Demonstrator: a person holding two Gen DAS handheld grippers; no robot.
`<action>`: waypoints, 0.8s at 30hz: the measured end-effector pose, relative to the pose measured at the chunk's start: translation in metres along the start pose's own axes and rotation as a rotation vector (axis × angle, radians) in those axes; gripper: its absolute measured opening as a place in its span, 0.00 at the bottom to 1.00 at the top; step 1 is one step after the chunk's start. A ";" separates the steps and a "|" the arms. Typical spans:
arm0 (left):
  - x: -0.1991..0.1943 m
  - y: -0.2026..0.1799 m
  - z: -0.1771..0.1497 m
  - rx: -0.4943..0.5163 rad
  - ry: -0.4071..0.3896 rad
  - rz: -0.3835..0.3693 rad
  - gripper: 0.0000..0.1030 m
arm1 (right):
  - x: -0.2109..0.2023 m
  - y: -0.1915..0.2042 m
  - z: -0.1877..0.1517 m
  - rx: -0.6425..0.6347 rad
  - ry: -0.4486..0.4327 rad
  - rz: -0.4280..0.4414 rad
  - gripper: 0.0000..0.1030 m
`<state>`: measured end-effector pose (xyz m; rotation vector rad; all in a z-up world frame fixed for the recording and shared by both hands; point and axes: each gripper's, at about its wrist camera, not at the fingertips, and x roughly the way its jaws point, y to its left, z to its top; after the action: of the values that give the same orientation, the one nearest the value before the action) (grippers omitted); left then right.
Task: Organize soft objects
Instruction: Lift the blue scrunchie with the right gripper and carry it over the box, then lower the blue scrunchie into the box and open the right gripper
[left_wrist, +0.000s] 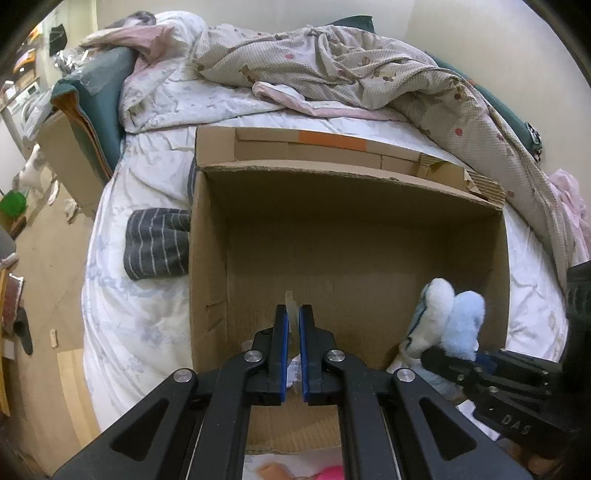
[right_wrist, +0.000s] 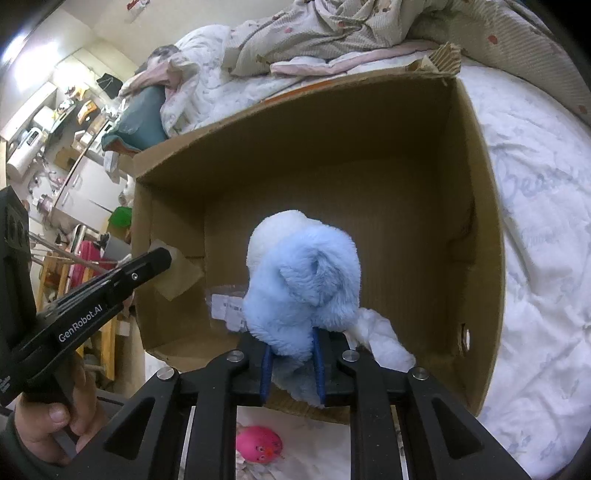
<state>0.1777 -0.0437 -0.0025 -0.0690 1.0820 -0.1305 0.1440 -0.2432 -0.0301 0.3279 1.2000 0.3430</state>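
Left wrist view: left gripper (left_wrist: 294, 314) at lower centre, clamped on a thin translucent plastic strip (left_wrist: 290, 300) above the open brown cardboard box (left_wrist: 207, 258); fluffy blue-and-white plush toy (left_wrist: 448, 314) at lower right.

Right wrist view: right gripper (right_wrist: 291, 345) at bottom centre, pinching that plush toy (right_wrist: 303, 280) over the box (right_wrist: 484, 258); pink round toy (right_wrist: 258, 445) at bottom on the white bedsheet (right_wrist: 535, 295).

Soft, even indoor light, heavy fisheye bending

The cardboard box (left_wrist: 347, 236) is dim and shadowed inside (its walls darkest in the far corners); the bed sheet (right_wrist: 535, 229) looks bright, edges curve, corners go black.
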 end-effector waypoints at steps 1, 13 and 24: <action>0.000 0.000 0.000 -0.001 0.001 -0.001 0.05 | 0.002 0.000 0.001 -0.002 0.008 -0.003 0.19; 0.004 -0.002 -0.001 0.005 0.011 0.005 0.05 | 0.009 -0.007 0.002 0.047 0.019 -0.030 0.20; 0.006 -0.003 -0.003 0.007 0.013 0.009 0.05 | 0.008 -0.010 -0.001 0.063 0.018 -0.029 0.20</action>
<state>0.1779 -0.0475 -0.0086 -0.0572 1.0949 -0.1272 0.1468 -0.2487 -0.0418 0.3626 1.2341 0.2843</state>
